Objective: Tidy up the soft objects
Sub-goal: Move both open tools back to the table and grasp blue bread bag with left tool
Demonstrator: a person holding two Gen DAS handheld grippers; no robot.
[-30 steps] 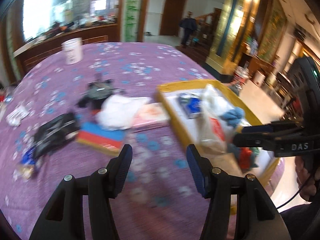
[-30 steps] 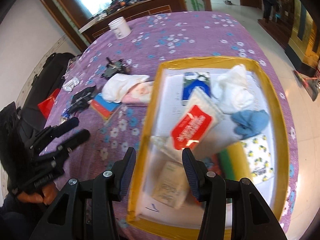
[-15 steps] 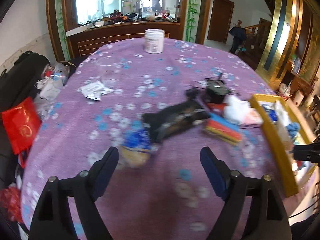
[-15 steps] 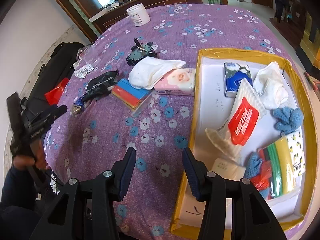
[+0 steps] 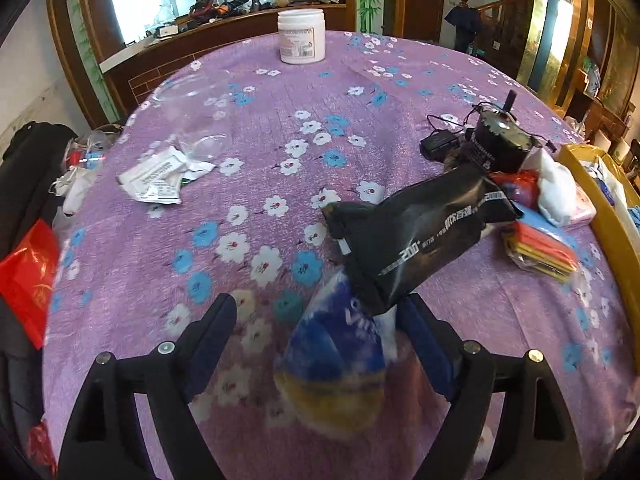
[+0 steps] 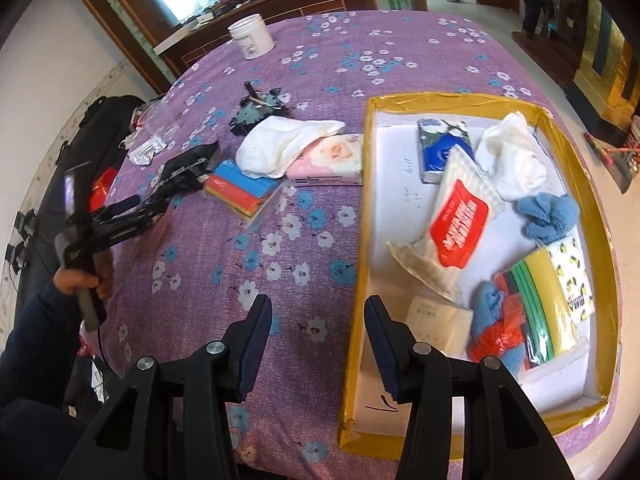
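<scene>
My left gripper [image 5: 320, 328] is open and straddles a blue, white and yellow soft pack [image 5: 336, 368] on the purple flowered table; a black pouch [image 5: 420, 232] lies over the pack's far end. Beyond lie stacked coloured cloths [image 5: 540, 248] and a white cloth [image 5: 556, 188]. My right gripper [image 6: 318, 344] is open and empty over the near left edge of the yellow-rimmed box [image 6: 360, 264]. The box holds a red-labelled pack [image 6: 456, 224], a blue tissue pack [image 6: 440, 152], white and blue cloths and sponges. In the right wrist view the left gripper [image 6: 132, 216] is by the black pouch [image 6: 184, 172].
A white jar [image 5: 301, 36] stands at the far side. A black device with cables [image 5: 496, 140] sits by the white cloth. A crumpled wrapper [image 5: 156, 176] and clear plastic cup [image 5: 196, 112] lie at the left. A pink pack [image 6: 332, 160] lies beside the box. Bags sit off the table's left edge.
My left gripper swung left from the box and closed in on the blue and yellow pack, now between its fingers. My right gripper drew back from over the box to its near left edge.
</scene>
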